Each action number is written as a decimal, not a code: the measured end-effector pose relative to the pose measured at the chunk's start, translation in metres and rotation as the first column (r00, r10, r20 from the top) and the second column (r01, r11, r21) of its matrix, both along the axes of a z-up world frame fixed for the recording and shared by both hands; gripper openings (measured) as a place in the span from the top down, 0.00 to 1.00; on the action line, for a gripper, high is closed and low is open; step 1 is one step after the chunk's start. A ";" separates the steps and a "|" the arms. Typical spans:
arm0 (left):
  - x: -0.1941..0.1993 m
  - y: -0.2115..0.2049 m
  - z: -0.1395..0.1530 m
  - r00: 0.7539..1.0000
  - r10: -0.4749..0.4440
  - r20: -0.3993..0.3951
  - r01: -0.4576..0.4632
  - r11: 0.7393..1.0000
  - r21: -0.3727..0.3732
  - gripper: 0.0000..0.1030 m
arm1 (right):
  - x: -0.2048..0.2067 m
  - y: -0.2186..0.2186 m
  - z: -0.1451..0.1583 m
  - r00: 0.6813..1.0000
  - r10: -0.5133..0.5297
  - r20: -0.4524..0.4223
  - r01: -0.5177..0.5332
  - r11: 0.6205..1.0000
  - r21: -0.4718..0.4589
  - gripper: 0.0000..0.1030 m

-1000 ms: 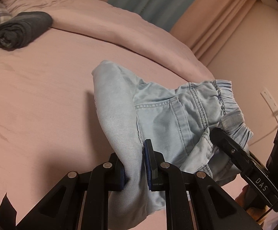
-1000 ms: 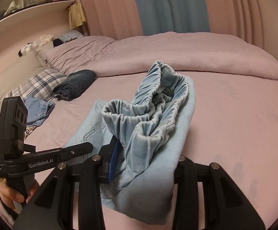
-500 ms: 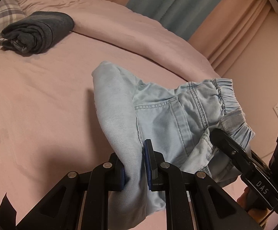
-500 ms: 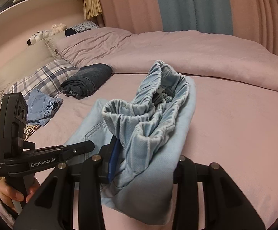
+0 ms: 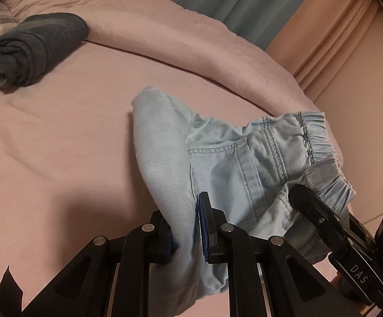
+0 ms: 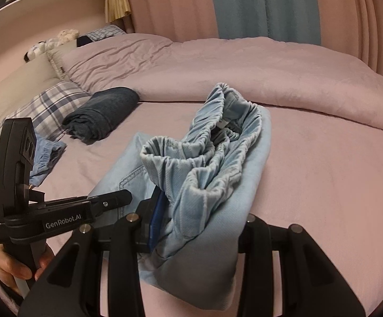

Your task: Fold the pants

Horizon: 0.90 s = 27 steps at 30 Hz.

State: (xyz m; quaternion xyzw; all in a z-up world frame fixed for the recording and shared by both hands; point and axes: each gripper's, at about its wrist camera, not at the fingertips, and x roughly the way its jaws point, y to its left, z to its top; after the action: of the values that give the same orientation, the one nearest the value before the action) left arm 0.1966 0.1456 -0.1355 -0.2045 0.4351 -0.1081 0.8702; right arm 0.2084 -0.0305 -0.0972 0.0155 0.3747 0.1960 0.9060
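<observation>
— Both grippers bite denim: your left gripper (image 5: 184, 228) clamps the pants (image 5: 244, 169), frame centre.
— Your right gripper (image 6: 199, 227) pinches their bunched waistband, lower centre, over the bed (image 6: 323, 163).

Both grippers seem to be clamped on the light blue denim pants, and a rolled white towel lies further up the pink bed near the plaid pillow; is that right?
Nearly. The rolled cloth by the plaid pillow is dark grey, not white, as the right wrist view shows. The left gripper and right gripper do both clamp the light blue denim pants on the pink bed.
</observation>
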 end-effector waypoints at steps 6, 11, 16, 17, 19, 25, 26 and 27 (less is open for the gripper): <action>0.019 -0.009 -0.003 1.000 -0.022 0.012 0.022 0.999 0.029 0.87 | 0.011 -0.016 -0.009 0.999 -0.047 -0.023 0.047 0.999 0.010 0.63; 0.019 -0.006 -0.007 1.000 -0.018 0.001 0.017 0.999 0.046 0.87 | 0.023 -0.022 -0.022 0.996 -0.064 -0.067 0.066 0.998 0.021 0.63; 0.018 -0.004 -0.012 1.000 0.004 -0.017 -0.003 0.997 0.083 0.87 | 0.028 -0.027 -0.033 0.989 -0.086 -0.119 0.090 0.996 0.025 0.62; 0.019 -0.004 -0.013 1.000 0.008 -0.019 -0.007 0.996 0.091 0.87 | 0.029 -0.029 -0.036 0.987 -0.091 -0.130 0.095 0.995 0.029 0.61; 0.018 -0.004 -0.015 1.000 0.018 -0.026 -0.015 0.994 0.107 0.87 | 0.029 -0.031 -0.039 0.985 -0.094 -0.145 0.100 0.994 0.035 0.60; 0.017 0.000 -0.020 0.993 0.097 -0.059 -0.081 0.970 0.231 0.34 | 0.030 -0.036 -0.049 0.974 -0.149 -0.173 0.147 0.989 -0.022 0.41; 0.016 0.002 -0.020 0.992 0.107 -0.061 -0.090 0.966 0.241 0.31 | 0.029 -0.040 -0.051 0.970 -0.171 -0.175 0.167 0.985 -0.041 0.37; 0.015 0.003 -0.020 0.992 0.107 -0.060 -0.090 0.967 0.238 0.31 | 0.028 -0.043 -0.053 0.965 -0.192 -0.180 0.184 0.981 -0.057 0.31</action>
State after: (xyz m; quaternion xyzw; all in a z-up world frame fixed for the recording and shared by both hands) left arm 0.2115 0.1489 -0.1553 -0.1251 0.4654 -0.0051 0.8762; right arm 0.2361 -0.0730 -0.1504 0.0512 0.4575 0.0995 0.8821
